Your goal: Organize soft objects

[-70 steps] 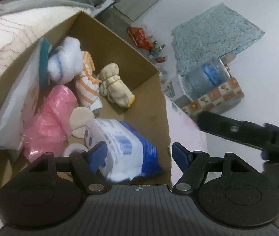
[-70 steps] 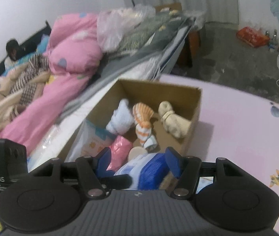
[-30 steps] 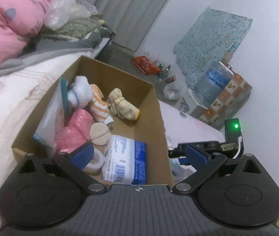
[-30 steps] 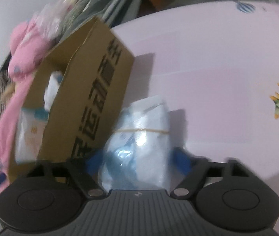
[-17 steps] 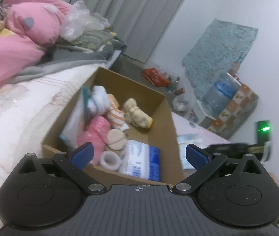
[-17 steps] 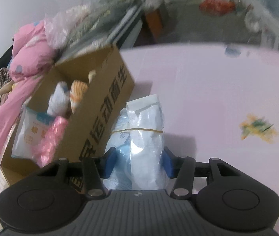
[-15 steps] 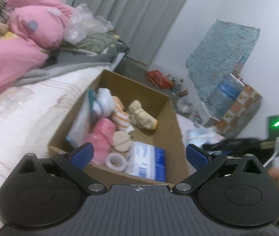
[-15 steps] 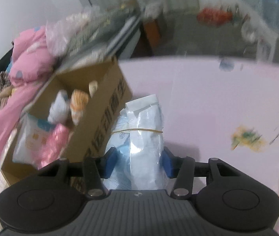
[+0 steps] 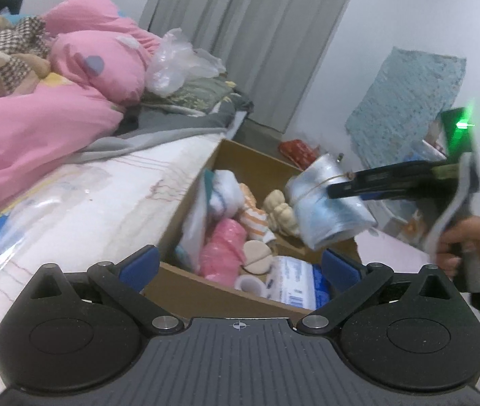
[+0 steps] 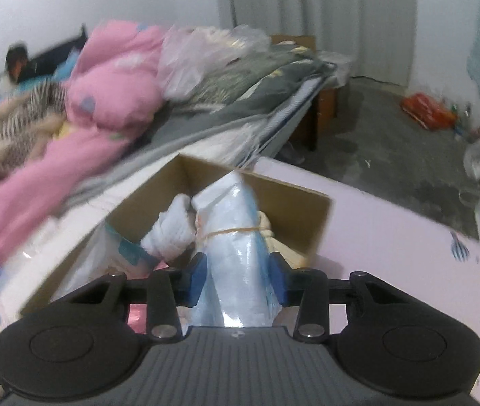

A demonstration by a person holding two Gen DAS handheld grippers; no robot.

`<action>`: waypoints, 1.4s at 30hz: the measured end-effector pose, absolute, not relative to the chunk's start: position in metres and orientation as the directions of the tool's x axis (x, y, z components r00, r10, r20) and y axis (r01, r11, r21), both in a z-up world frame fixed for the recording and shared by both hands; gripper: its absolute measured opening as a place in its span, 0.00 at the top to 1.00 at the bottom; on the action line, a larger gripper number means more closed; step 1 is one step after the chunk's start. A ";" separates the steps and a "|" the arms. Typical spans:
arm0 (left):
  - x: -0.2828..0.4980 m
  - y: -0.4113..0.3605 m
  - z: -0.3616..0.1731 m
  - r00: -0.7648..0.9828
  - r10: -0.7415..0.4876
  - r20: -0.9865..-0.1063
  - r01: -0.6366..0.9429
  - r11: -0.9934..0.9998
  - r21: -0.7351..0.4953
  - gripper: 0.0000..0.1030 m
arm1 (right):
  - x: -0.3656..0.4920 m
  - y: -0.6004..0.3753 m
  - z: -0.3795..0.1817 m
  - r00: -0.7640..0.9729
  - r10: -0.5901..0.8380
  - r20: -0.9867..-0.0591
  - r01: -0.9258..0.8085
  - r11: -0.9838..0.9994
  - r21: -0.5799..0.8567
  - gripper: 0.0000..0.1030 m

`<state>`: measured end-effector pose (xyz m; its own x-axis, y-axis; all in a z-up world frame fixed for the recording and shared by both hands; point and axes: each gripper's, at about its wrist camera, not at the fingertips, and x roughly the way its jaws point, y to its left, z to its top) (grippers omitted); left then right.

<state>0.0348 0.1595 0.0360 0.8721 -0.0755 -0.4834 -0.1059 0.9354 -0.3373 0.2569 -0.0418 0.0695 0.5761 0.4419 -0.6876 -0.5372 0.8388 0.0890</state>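
My right gripper (image 10: 238, 279) is shut on a clear bag of pale blue soft items bound with a rubber band (image 10: 236, 257). It holds the bag in the air over the open cardboard box (image 10: 290, 203). In the left wrist view the bag (image 9: 327, 209) hangs over the box (image 9: 185, 291), which holds a pink bundle (image 9: 223, 250), a white-blue bundle (image 9: 226, 193), a striped sock (image 9: 253, 216), a beige bundle (image 9: 282, 213) and a blue-white pack (image 9: 299, 287). My left gripper (image 9: 238, 267) is open and empty, near the box's front wall.
The box sits at the edge of a white bed (image 9: 87, 203) with pink bedding (image 9: 37, 115) and a clear plastic bag (image 9: 179, 57). A pink mat (image 10: 409, 237) lies right of the box. Floor clutter (image 10: 426, 110) lies far right.
My right gripper has lifted the bag off the pink mat and carried it over the box. My left gripper has drawn back from the box and stays open.
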 end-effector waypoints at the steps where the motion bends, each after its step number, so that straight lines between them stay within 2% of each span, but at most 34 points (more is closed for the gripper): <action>1: 0.034 0.161 0.035 0.873 -0.071 -0.482 -0.111 0.935 -0.338 0.01 | 0.259 -0.030 0.065 0.586 0.423 -0.692 -0.546 0.836 0.049 0.72; 5: 0.033 0.165 0.033 0.871 -0.057 -0.488 -0.124 0.936 -0.330 0.01 | 0.266 0.002 0.048 0.646 0.337 -0.685 -0.555 0.823 -0.119 0.72; 10: 0.032 0.164 0.034 0.877 -0.061 -0.477 -0.114 0.937 -0.330 0.01 | 0.269 0.013 0.038 0.676 0.296 -0.675 -0.548 0.814 -0.191 0.72; 17: 0.027 0.154 0.039 0.891 -0.059 -0.450 -0.092 0.947 -0.306 0.00 | 0.231 -0.033 0.075 0.639 0.429 -0.638 -0.559 0.829 -0.003 0.69; 23: 0.010 0.137 0.057 0.914 -0.053 -0.403 -0.055 0.966 -0.253 0.00 | 0.157 -0.091 0.112 0.636 0.563 -0.528 -0.588 0.796 0.140 0.68; 29: -0.004 0.120 0.069 0.896 -0.037 -0.442 -0.061 0.977 -0.206 0.00 | 0.086 -0.136 0.114 0.633 0.648 -0.423 -0.602 0.756 0.256 0.68; 34: -0.016 0.110 0.073 0.870 0.034 -0.493 -0.117 0.983 -0.139 0.00 | 0.038 -0.149 0.086 0.688 0.618 -0.381 -0.554 0.786 0.275 0.68; 42: -0.025 0.086 0.064 0.817 0.211 -0.536 -0.238 0.971 0.018 0.00 | 0.005 -0.140 0.047 0.782 0.465 -0.416 -0.395 0.885 0.246 0.68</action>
